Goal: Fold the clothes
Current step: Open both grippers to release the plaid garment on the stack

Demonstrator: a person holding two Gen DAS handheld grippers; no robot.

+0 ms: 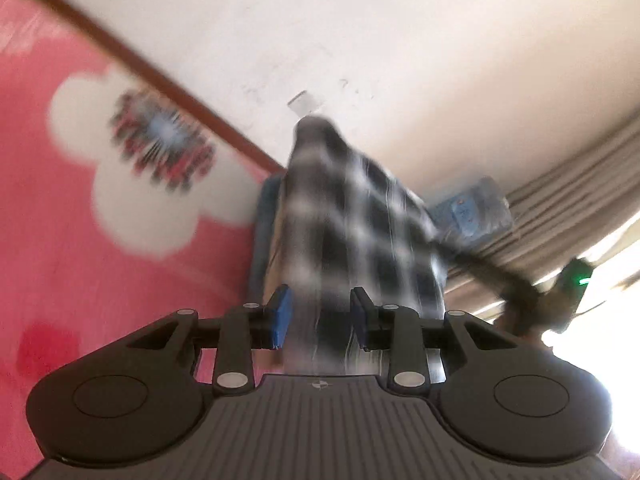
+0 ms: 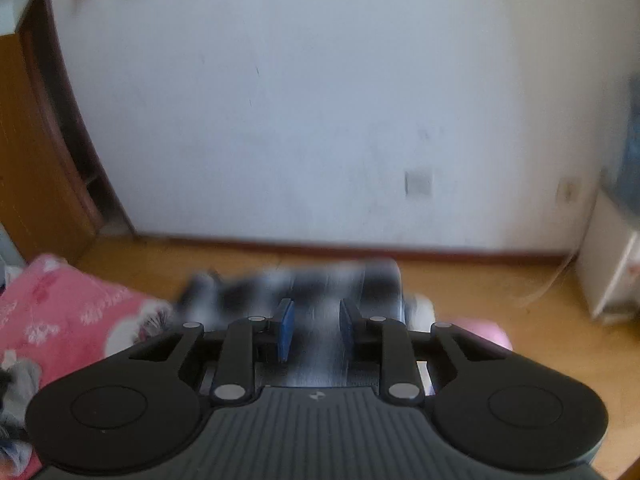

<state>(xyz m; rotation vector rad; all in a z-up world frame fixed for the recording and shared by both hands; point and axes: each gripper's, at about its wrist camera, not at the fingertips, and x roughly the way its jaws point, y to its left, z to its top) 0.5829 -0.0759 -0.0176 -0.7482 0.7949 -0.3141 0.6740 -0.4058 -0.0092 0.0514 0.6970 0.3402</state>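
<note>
A black-and-white plaid garment (image 1: pixel 352 208) runs up and away from my left gripper (image 1: pixel 320 300). Its cloth fills the gap between the blue pads (image 1: pixel 282 312), which press on it. In the right wrist view the same plaid garment (image 2: pixel 248 292) is a blurred band held above the floor. A fold of it passes between the pads of my right gripper (image 2: pixel 316 312), which is shut on it. Both views are smeared by motion, so the garment's shape beyond the grippers is unclear.
A pink blanket (image 1: pixel 80 240) with white flowers covers the left; the pink blanket (image 2: pixel 72 312) is also at lower left in the right wrist view. Wooden floor (image 2: pixel 520 300), white wall, brown door (image 2: pixel 32 140), white cabinet (image 2: pixel 608 264). Blue water bottle (image 1: pixel 472 212) and curtain (image 1: pixel 560 200) at right.
</note>
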